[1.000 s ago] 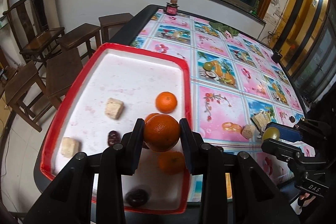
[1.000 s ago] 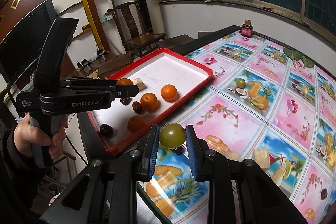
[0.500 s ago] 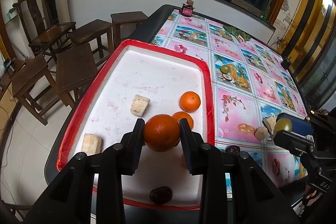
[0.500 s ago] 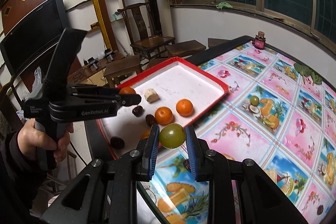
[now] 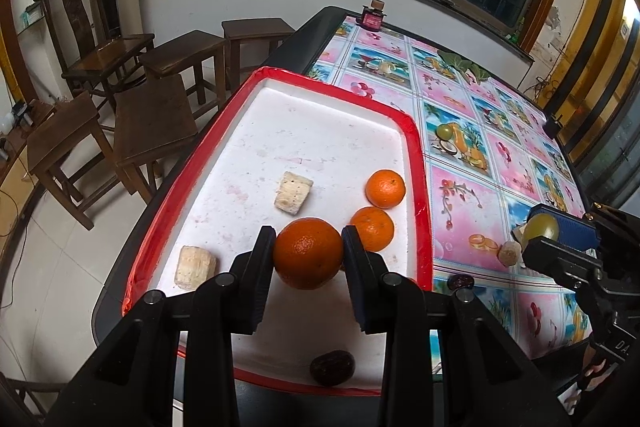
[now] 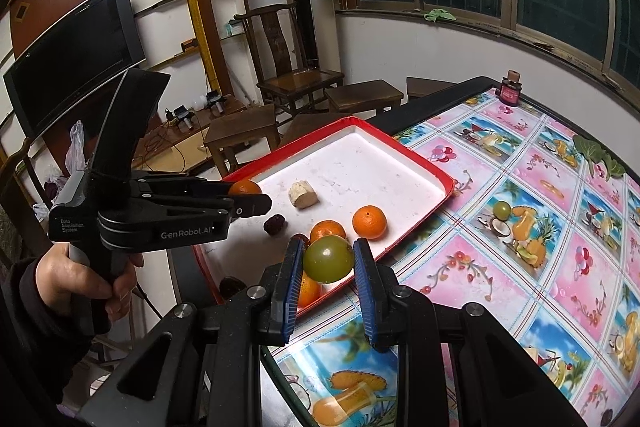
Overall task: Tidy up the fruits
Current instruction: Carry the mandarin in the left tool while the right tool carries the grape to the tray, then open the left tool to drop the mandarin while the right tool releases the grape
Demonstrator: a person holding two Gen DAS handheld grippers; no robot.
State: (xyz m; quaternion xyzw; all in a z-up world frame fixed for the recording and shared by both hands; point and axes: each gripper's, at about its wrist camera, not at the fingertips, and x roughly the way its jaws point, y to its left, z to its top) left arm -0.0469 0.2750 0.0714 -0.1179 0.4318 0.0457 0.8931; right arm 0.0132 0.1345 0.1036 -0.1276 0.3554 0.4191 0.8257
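My left gripper is shut on a large orange and holds it above the near part of the red-rimmed white tray. Two smaller oranges lie in the tray by its right rim, with two pale chunks and a dark date. My right gripper is shut on a green round fruit, above the tray's near corner. In the left wrist view the right gripper is to the right of the tray. The left gripper also shows in the right wrist view.
The table has a bright fruit-print cloth. A small green fruit, pale chunks and a dark date lie on it. A dark jar stands at the far end. Wooden stools and a chair stand left of the table.
Both grippers have drawn back and risen with their fruit, so more of the tray and table shows. The right gripper has moved toward the tray. Both stay shut.
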